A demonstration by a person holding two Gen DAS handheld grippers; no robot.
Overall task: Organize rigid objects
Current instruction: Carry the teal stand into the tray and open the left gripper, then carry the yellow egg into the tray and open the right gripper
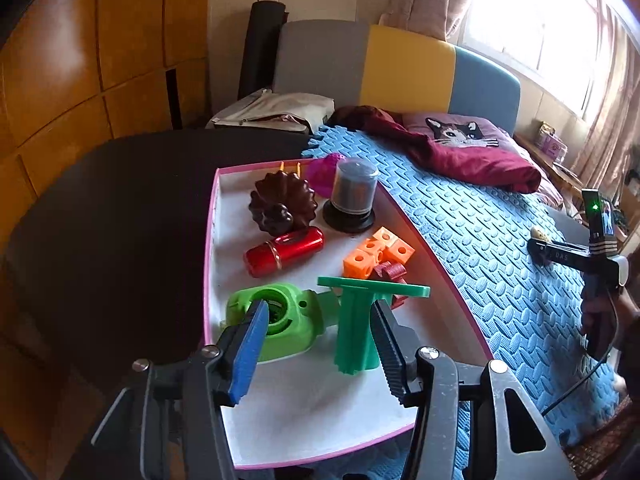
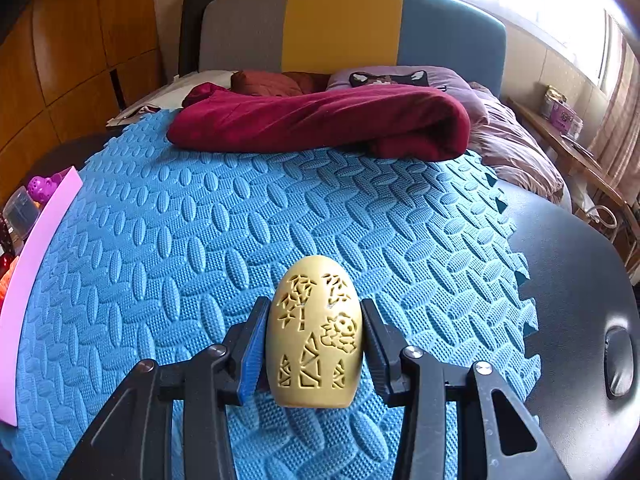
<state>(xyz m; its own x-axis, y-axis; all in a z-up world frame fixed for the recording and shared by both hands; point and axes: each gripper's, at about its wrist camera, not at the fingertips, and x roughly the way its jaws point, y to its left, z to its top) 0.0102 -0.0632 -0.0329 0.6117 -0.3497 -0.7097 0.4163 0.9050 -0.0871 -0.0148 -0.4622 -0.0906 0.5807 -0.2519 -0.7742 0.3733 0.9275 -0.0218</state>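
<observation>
My left gripper (image 1: 320,328) is open over the near part of a pink-rimmed white tray (image 1: 320,420). A green T-shaped part (image 1: 360,320) stands in the tray against my right finger; the left finger is apart from it. A light green round-holed piece (image 1: 280,320) lies just left. My right gripper (image 2: 314,340) is shut on a yellow carved egg (image 2: 314,336) and holds it over the blue foam mat (image 2: 200,220). The right gripper also shows in the left wrist view (image 1: 538,240).
The tray also holds a red cylinder (image 1: 284,251), orange cubes (image 1: 378,252), a dark brown fluted mould (image 1: 282,204), a grey jar (image 1: 354,196) and a pink ball (image 1: 322,172). A maroon blanket (image 2: 320,120) lies at the mat's far end. The tray's pink wall (image 2: 36,264) stands at left.
</observation>
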